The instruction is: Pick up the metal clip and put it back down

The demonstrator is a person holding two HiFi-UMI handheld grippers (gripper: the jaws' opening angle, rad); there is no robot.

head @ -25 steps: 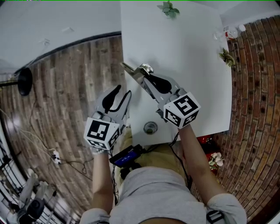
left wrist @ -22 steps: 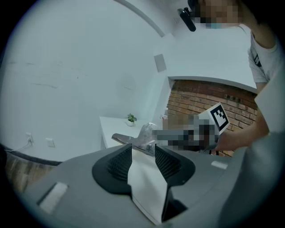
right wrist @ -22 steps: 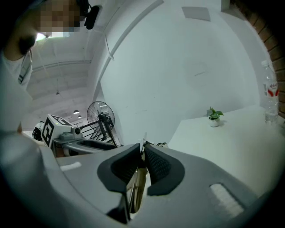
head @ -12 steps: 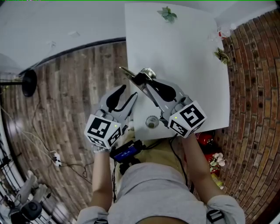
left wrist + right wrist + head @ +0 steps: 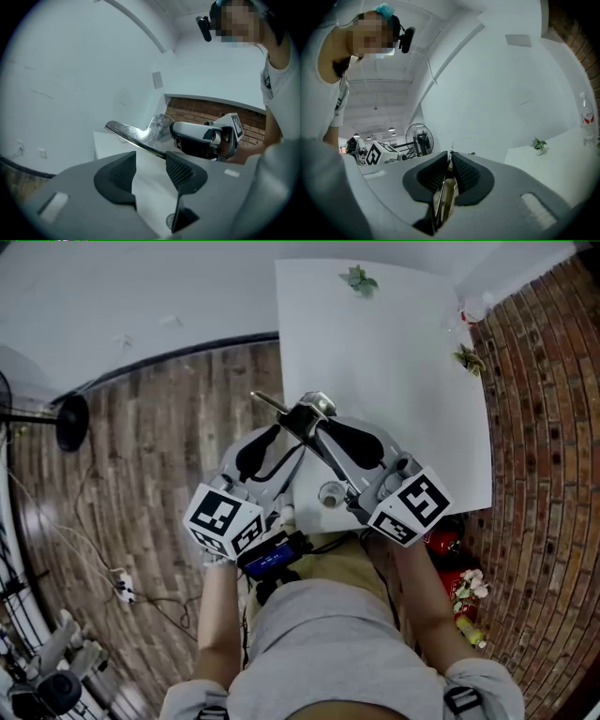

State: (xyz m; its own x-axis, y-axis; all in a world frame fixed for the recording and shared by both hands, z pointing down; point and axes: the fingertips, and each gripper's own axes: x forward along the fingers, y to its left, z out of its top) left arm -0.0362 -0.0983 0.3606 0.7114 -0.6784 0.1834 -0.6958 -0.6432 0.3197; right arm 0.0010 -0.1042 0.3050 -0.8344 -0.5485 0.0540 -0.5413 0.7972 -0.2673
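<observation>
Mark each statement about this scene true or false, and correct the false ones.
1. The right tool grips the metal clip. True.
2. The left tool is clamped on the clip as well. False: its jaws have just been opening and stand apart, with nothing between them.
3. The clip lies flat on the white table. False: the right tool holds it in the air.
4. A small green plant stands at the table's far end. True.
5. The floor left of the table is brick. False: it is wooden planks; the brick is on the right.
</observation>
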